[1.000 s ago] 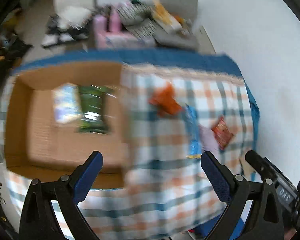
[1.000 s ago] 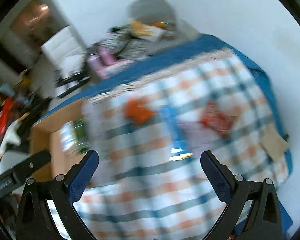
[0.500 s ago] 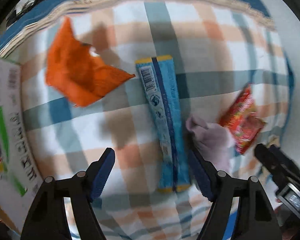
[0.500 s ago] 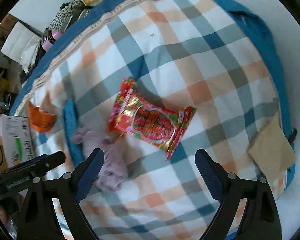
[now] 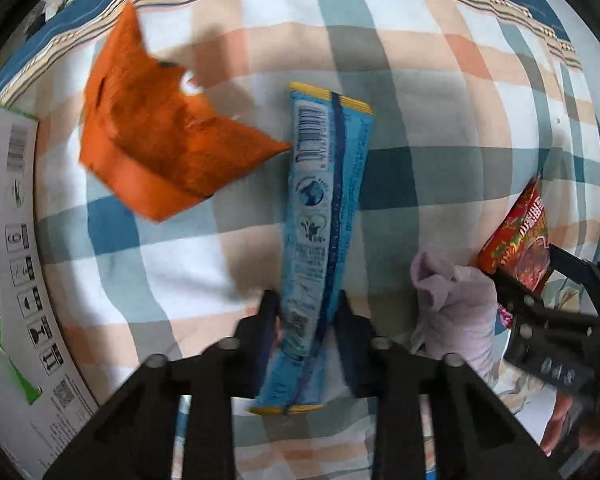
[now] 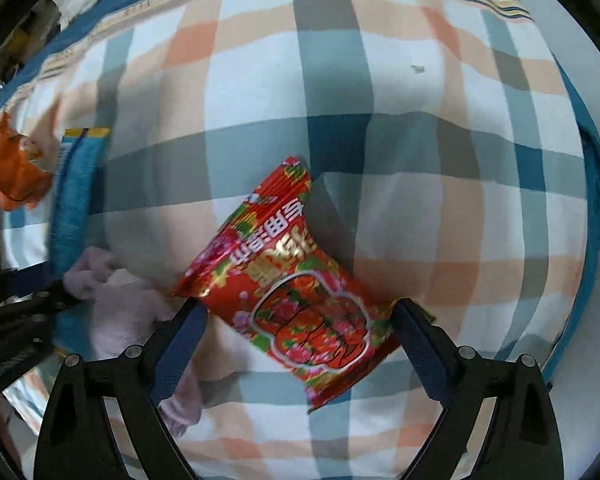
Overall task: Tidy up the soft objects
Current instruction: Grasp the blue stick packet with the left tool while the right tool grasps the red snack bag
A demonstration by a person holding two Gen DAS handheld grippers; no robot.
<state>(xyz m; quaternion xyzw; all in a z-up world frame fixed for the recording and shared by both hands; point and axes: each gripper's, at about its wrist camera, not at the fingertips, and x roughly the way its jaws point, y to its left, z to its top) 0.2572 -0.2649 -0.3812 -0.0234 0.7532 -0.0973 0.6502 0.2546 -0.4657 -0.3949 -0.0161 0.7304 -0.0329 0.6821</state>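
1. The left hand-held gripper (image 5: 306, 312) is clamped on the lower part of a long blue snack packet (image 5: 324, 216), barcode side up, its small print unreadable
2. The right hand-held gripper (image 6: 300, 328) is wide open, straddling a red snack bag (image 6: 300, 292) with yellow Chinese characters
3. A lilac sock (image 5: 456, 312) lies between the two on the checked cloth (image 6: 380, 80); an orange bag (image 5: 152, 148) lies beside a printed carton (image 5: 8, 264)

You are working over a soft, matt woven checked cloth (image 6: 284, 92). The red packet (image 6: 300, 296) is glossy crinkled foil that catches the light; the long blue packet (image 5: 320, 216) is smoother printed plastic film. The orange bag (image 5: 156, 140) looks dull and creased. The lilac sock (image 5: 456, 312) is fuzzy knit. The box (image 5: 4, 240) is smooth printed cardboard.
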